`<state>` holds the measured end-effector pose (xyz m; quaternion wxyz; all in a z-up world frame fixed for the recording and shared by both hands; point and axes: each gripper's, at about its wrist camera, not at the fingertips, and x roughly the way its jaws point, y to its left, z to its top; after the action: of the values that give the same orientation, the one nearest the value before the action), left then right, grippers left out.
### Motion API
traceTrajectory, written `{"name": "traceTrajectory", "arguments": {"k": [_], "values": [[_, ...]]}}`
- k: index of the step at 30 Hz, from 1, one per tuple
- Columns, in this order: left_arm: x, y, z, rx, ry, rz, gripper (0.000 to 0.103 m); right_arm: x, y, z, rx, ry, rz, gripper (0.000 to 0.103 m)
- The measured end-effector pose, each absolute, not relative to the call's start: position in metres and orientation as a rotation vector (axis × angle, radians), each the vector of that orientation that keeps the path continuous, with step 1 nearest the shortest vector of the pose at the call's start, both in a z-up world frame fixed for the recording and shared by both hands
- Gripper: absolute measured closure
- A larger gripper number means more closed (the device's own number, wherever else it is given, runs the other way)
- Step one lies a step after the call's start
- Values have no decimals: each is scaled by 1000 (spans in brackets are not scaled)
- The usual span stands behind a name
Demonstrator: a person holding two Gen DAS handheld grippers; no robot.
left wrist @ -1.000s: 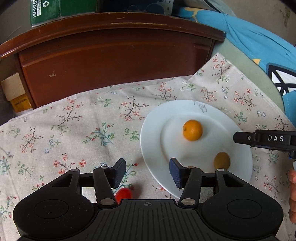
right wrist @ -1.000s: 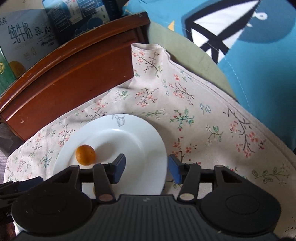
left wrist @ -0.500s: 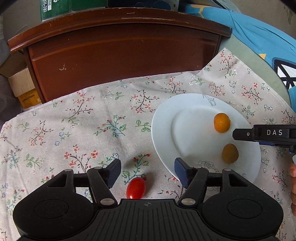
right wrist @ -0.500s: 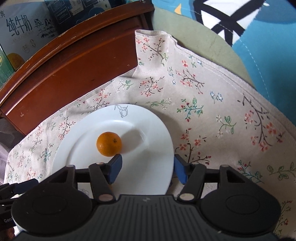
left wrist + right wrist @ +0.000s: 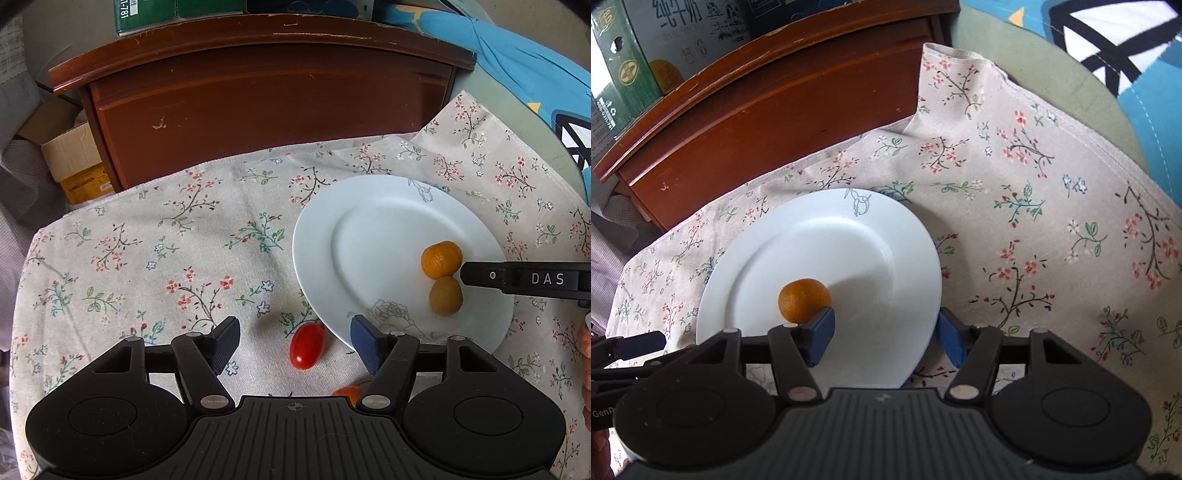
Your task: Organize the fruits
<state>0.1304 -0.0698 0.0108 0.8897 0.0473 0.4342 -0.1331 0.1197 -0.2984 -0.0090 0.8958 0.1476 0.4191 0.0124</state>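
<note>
My left gripper (image 5: 293, 345) stands with jaws apart, empty; a red cherry tomato (image 5: 307, 345) lies on the floral cloth (image 5: 147, 258) between them, just beside the white plate (image 5: 369, 229) at 2 o'clock. My right gripper (image 5: 884, 334) is likewise spread and empty over the plate. An orange (image 5: 804, 299) touches its left finger at 11 o'clock. A yellow-brown fruit (image 5: 446, 295) touches the orange.
</note>
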Motion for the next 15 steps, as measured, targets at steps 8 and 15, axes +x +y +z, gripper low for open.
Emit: {"name": "traceTrajectory", "arguments": {"k": [8,15], "values": [[110,-68,31,159,887,-240,23,107,-291,0,297,878,24,41],[92,-67,38,191,900,-205,19,88,-271,18,255,854,62,41]]}}
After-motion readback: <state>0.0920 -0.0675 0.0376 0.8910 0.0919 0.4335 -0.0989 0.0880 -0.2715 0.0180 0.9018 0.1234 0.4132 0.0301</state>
